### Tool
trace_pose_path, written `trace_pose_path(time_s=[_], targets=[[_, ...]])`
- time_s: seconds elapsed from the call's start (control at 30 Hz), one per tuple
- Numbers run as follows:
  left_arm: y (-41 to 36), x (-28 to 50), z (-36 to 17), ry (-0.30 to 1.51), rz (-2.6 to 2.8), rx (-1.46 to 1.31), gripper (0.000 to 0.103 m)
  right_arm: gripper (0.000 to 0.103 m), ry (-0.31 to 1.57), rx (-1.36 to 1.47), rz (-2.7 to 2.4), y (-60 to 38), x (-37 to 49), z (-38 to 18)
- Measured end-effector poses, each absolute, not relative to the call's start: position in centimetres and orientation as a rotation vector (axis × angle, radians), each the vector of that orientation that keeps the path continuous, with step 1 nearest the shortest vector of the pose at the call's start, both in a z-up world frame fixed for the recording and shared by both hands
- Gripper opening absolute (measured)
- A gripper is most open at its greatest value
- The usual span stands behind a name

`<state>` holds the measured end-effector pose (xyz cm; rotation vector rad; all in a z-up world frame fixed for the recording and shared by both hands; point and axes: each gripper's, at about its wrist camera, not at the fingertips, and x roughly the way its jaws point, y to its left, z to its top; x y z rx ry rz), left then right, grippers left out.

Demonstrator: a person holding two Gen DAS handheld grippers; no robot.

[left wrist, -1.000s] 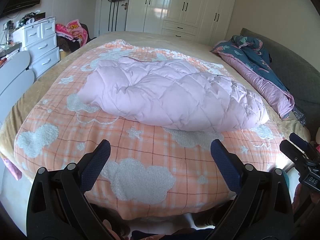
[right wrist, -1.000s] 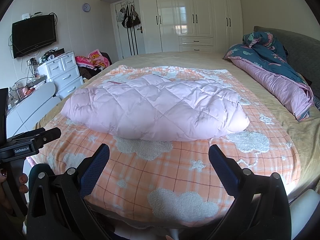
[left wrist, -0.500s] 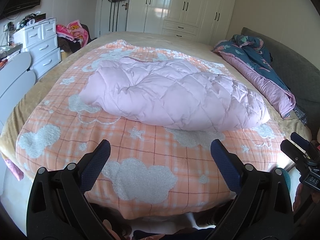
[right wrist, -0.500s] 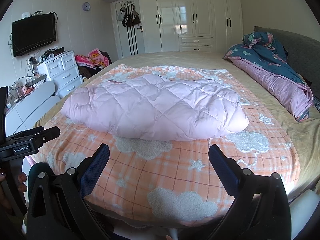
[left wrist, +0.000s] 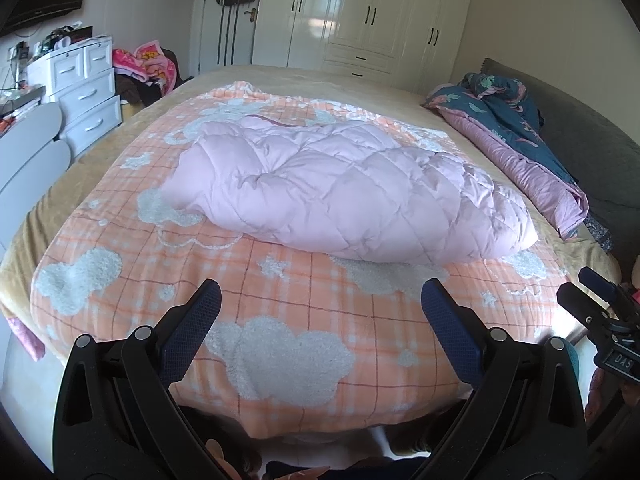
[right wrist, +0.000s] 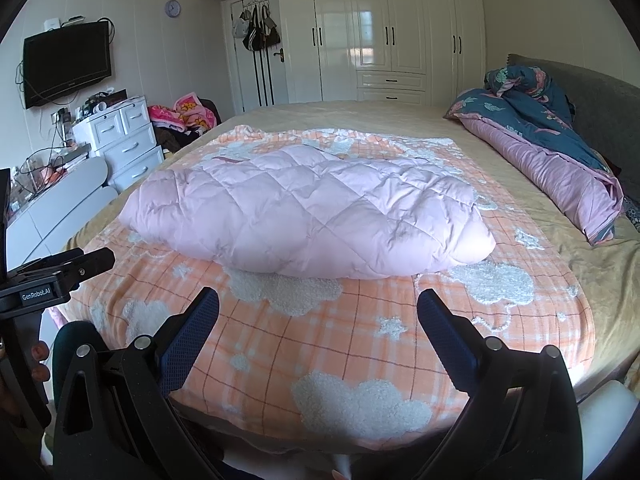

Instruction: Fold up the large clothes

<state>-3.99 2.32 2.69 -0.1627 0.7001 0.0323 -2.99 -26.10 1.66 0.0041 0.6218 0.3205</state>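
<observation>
A pink quilted padded coat (left wrist: 344, 188) lies folded in a puffy bundle on an orange checked blanket with white clouds (left wrist: 280, 320) spread on the bed. It also shows in the right wrist view (right wrist: 308, 212). My left gripper (left wrist: 320, 300) is open and empty, held at the foot of the bed, short of the coat. My right gripper (right wrist: 318, 308) is open and empty, also at the foot of the bed and apart from the coat. Each gripper shows at the edge of the other's view.
A rolled dark blue and purple duvet (right wrist: 560, 152) lies along the bed's right side by a grey headboard (right wrist: 612, 120). White drawers (right wrist: 124, 140) and a clothes pile stand left. White wardrobes (right wrist: 380, 40) line the far wall.
Both views have shifted slightly nearer the bed. The coat has not moved and both grippers stay open.
</observation>
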Motion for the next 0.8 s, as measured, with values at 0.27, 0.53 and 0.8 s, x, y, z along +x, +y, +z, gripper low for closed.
trace_pose_path(time_s=[0.27,0.53,0.8], targets=[[2.7,-4.2,2.1,0.715,-0.004,-0.171,0.094,0.099,0.637,-0.013,0.308,-26.1,-2.8,1.1],[3.5,-4.8,0.5,0.769,-0.086,-0.174,0.094,0.099,0.666,0.022,0.254,-28.1,-2.5,0.3],[9.2,-2.1,-3.0,0.87,0.131,-0.205,0.094,0.099,0.702,0.238,-0.103,-42.0,-2.8,-2.5]])
